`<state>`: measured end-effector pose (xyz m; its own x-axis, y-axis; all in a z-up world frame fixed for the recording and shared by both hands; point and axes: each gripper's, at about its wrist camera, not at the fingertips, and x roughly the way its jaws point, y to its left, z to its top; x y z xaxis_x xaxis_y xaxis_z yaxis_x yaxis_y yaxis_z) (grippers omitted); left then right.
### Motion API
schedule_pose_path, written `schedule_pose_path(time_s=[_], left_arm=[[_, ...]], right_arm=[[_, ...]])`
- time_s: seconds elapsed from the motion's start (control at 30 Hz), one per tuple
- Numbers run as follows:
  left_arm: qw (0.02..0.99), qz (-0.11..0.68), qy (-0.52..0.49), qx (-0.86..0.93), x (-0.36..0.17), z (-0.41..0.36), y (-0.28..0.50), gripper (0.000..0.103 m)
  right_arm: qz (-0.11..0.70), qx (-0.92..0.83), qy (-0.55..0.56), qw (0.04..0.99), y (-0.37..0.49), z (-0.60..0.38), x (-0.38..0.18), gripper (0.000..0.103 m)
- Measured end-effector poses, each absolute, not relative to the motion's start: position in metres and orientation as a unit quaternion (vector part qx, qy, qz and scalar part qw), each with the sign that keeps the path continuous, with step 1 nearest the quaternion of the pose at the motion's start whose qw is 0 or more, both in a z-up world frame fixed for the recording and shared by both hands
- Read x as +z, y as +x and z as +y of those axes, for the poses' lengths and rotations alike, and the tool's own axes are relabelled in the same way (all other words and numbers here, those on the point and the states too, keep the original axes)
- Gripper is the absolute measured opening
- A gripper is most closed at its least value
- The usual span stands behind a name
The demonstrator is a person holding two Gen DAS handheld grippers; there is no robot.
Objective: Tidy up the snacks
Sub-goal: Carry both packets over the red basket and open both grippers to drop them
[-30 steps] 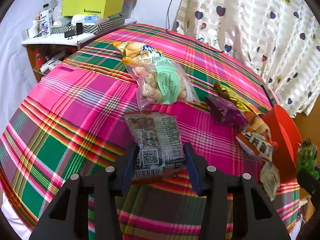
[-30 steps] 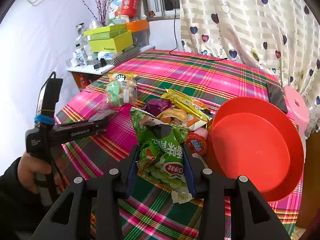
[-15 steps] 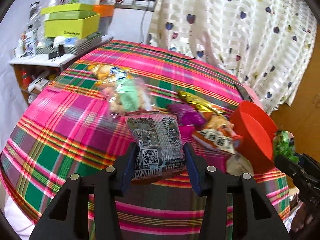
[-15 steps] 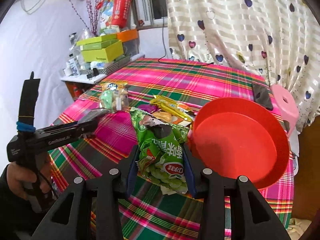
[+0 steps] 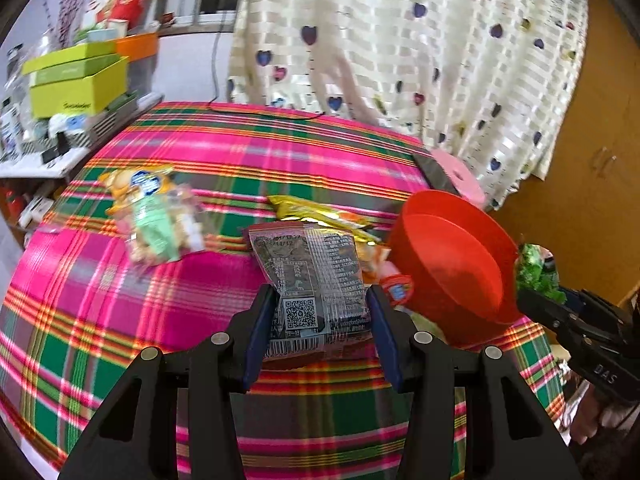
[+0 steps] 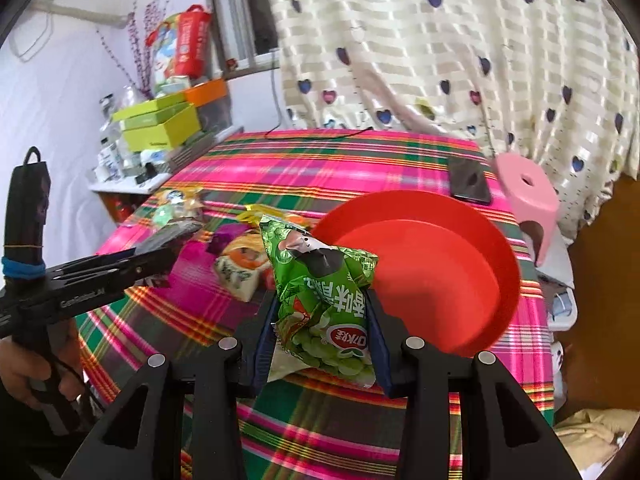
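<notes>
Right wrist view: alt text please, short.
The right gripper holds a green snack bag upright between its jaws, just in front of a red bowl on a plaid tablecloth. More snack packets lie left.

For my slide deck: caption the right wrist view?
Right gripper clamps a green pea snack bag above the plaid tablecloth, beside the red bowl.
</notes>
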<state>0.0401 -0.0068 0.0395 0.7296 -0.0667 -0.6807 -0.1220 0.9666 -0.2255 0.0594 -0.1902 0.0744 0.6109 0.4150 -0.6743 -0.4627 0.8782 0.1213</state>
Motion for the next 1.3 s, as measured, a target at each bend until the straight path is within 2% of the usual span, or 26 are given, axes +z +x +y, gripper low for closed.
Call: schedule_pose_path(time_s=[0.8, 1.3], left_arm=[[0.915, 0.383, -0.084, -0.093, 0.051, -0.093, 0.107, 0.048], [0.904, 0.408, -0.064, -0.112, 0.040, -0.121, 0.132, 0.048]], right_arm=[[0.390, 0.193, -0.003, 0.900, 0.105, -0.241, 0.060, 0.039], [0.402, 0.188, 0.009, 0.896, 0.124, -0.252, 0.050, 0.039]])
